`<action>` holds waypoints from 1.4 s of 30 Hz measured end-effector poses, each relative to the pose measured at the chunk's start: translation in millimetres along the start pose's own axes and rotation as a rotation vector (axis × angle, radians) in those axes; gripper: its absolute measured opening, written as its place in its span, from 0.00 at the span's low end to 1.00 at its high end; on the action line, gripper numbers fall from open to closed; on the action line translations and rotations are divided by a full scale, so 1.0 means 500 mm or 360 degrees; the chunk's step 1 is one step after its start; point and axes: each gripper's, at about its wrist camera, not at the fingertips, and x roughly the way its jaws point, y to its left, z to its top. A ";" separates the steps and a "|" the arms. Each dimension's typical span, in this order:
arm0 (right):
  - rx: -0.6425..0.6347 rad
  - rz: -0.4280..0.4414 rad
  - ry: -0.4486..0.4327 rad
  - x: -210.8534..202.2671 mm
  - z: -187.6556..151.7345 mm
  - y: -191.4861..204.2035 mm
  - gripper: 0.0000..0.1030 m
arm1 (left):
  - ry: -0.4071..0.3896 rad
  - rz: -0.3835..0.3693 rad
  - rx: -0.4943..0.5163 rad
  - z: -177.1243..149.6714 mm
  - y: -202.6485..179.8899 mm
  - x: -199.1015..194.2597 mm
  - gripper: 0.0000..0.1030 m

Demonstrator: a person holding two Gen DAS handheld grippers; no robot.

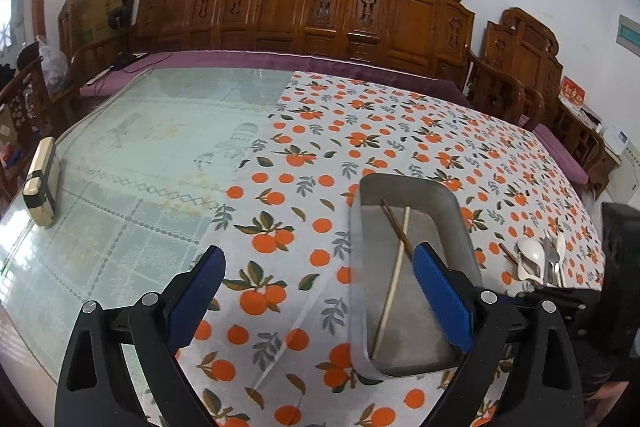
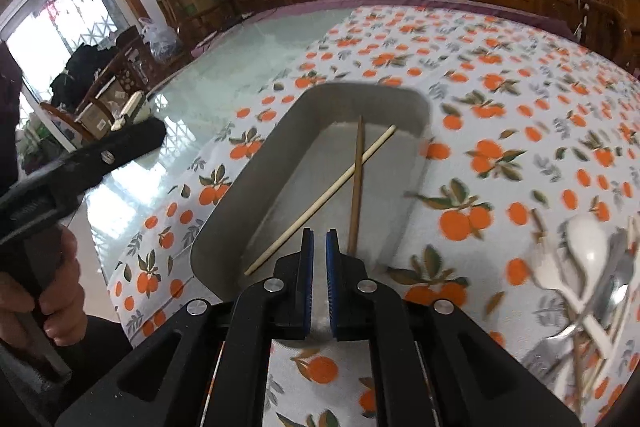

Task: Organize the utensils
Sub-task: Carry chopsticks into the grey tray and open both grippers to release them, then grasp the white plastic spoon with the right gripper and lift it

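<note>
My left gripper point(image 1: 316, 291) gapes empty beside the tray point(image 1: 452, 203) holding two crossed chopsticks point(image 2: 356, 183); my right gripper point(image 2: 319, 243) is clenched, seemingly on nothing.

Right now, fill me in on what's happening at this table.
A person with a handheld gripper in each hand is sorting utensils on the orange-print tablecloth. The grey rectangular metal tray already holds two crossed chopsticks, one pale and one dark brown. The left gripper is open and empty beside the tray; the right gripper is shut and empty above it. A pile of white and metal spoons waits to the right.
</note>
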 end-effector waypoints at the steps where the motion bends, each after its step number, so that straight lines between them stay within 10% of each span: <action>1: -0.0012 -0.0010 -0.0016 -0.014 -0.002 -0.004 0.08 | -0.0001 -0.0004 0.0008 -0.001 -0.006 -0.001 0.88; 22: 0.0054 -0.0445 -0.0086 -0.271 -0.174 -0.273 0.19 | -0.0020 -0.0178 0.0373 -0.056 -0.256 -0.026 0.88; 42: 0.0329 -0.0600 0.0063 -0.144 -0.146 -0.436 0.32 | 0.0050 -0.0302 0.0549 -0.114 -0.373 -0.002 0.88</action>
